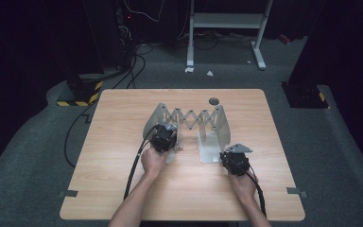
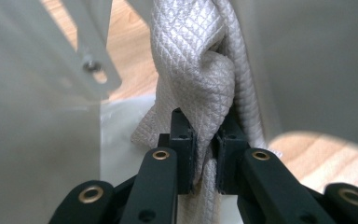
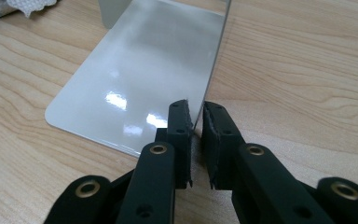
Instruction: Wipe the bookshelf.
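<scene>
Two hand-held grippers: both work at one expandable metal rack [image 1: 191, 120] on the worktop [image 1: 123, 189], one hand-held gripper at each end of it.
Rack: a pale grey stand with two upright end plates joined by a scissor lattice; it stands near the middle of the worktop, toward the far side.
Left hand-held gripper [image 2: 204, 154]: its jaws are nearly closed and pinch a fold of the quilted cloth [image 2: 193, 70]; the pads press the fabric from both sides.
Cloth: an off-white, diamond-textured piece that hangs bunched between the rack's plates; it rises straight ahead of the left jaws and trails down between them.
Cloth in the high view: it lies just beside the left hand-held gripper [image 1: 163, 137], at the foot of the rack's left end plate, mostly hidden by that tool.
Right hand-held gripper [image 3: 196, 140]: its jaws stand almost together on the thin edge of the rack's flat base plate [image 3: 140, 79], which lies between the pads.
Base plate: glossy and flat on the worktop, it stretches away from the right jaws; the upright end plate rises at its far side.
Right hand-held gripper in the high view [image 1: 236, 161]: it sits at the near corner of the rack's right foot, well apart from the cloth.
Hands: the person's forearms come in from the near edge, one behind each tool.
</scene>
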Demonstrator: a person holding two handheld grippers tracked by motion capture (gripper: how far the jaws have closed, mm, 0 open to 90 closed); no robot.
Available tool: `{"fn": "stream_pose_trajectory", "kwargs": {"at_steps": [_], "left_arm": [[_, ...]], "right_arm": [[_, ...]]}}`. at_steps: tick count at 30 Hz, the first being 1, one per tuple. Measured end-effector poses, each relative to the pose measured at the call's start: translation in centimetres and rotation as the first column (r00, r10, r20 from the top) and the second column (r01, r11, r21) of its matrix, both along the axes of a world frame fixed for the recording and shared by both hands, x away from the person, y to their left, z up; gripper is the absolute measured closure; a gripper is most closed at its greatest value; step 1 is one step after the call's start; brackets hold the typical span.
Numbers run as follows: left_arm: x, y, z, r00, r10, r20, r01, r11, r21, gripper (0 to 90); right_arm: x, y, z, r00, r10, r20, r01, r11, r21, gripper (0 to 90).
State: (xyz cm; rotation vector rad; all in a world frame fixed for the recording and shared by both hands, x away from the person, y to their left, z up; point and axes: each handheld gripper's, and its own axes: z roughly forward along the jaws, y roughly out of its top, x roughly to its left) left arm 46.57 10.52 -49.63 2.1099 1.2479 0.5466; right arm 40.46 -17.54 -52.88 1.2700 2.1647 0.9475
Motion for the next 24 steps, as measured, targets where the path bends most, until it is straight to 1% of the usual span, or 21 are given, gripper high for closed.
{"fn": "stream_pose_trajectory", "kwargs": {"at_steps": [1, 2, 3, 4, 6, 7, 8, 10, 12, 14, 16, 18, 22, 24], "left_arm": [[0.3, 0.0, 0.1, 0.9999, 0.006, 0.013, -0.006, 0.9999, -0.011, 80.1], [0.4, 0.1, 0.1, 0.9997, 0.014, 0.018, -0.013, 0.9998, -0.015, 80.0], [0.5, 0.1, 0.0, 0.9997, 0.018, 0.017, -0.017, 0.9997, -0.017, 79.9], [0.7, 0.1, -0.2, 0.9997, 0.022, 0.009, -0.022, 0.9995, -0.021, 79.9], [0.7, -0.2, -1.0, 0.9998, 0.012, -0.014, -0.012, 0.9999, 0.012, 80.0], [0.6, -0.3, -1.3, 0.9999, 0.007, -0.01, -0.007, 0.9997, 0.025, 80.2], [0.4, -0.4, -1.4, 1.0, 0.008, 0.004, -0.008, 0.9997, 0.025, 80.3], [0.2, -0.2, -1.4, 1.0, 0.002, -0.007, -0.002, 0.9998, 0.019, 80.7], [-0.3, -0.2, -1.3, 0.9998, -0.016, -0.012, 0.016, 0.999, 0.043, 80.9], [-0.8, -0.1, -1.1, 0.9993, -0.026, -0.027, 0.027, 0.9981, 0.056, 80.9], [-0.9, -0.1, -1.0, 0.9994, -0.017, -0.03, 0.018, 0.9989, 0.043, 80.8], [-0.7, 0.0, -0.8, 0.9994, -0.012, -0.032, 0.013, 0.9995, 0.029, 80.8], [0.6, -0.2, -0.3, 0.9998, 0.016, -0.011, -0.016, 0.9998, 0.012, 80.8], [1.4, -0.2, -0.3, 0.9991, 0.036, -0.023, -0.035, 0.9993, 0.012, 80.8]], "right_arm": [[0.0, 0.0, 0.0, 1.0, 0.0, 0.002, 0.0, 1.0, -0.003, 81.7], [0.0, 0.0, 0.0, 1.0, 0.001, 0.002, -0.001, 1.0, -0.002, 81.7], [0.0, 0.0, 0.0, 1.0, 0.001, 0.001, -0.001, 1.0, -0.002, 81.7], [0.0, 0.0, 0.0, 1.0, 0.0, 0.0, 0.0, 1.0, 0.0, 81.7], [0.0, 0.0, 0.0, 1.0, 0.0, 0.0, 0.0, 1.0, 0.001, 81.7], [0.0, 0.0, 0.0, 1.0, 0.001, 0.002, -0.001, 1.0, -0.003, 81.7], [0.0, 0.0, 0.0, 1.0, 0.0, 0.004, 0.0, 1.0, -0.005, 81.7], [0.0, 0.0, 0.0, 1.0, 0.0, 0.003, 0.0, 1.0, -0.004, 81.7], [0.0, 0.0, 0.0, 1.0, 0.0, 0.003, 0.0, 1.0, -0.004, 81.7], [0.0, 0.0, 0.0, 1.0, 0.001, 0.005, -0.001, 1.0, -0.006, 81.7], [0.0, 0.0, 0.0, 1.0, 0.001, 0.004, -0.001, 1.0, -0.006, 81.7], [0.0, 0.0, 0.0, 1.0, 0.001, 0.004, -0.001, 1.0, -0.004, 81.8], [0.0, 0.0, 0.0, 1.0, 0.001, 0.003, -0.001, 1.0, -0.004, 81.8], [0.0, 0.0, 0.0, 1.0, 0.001, 0.003, -0.001, 1.0, -0.004, 81.8]]}}
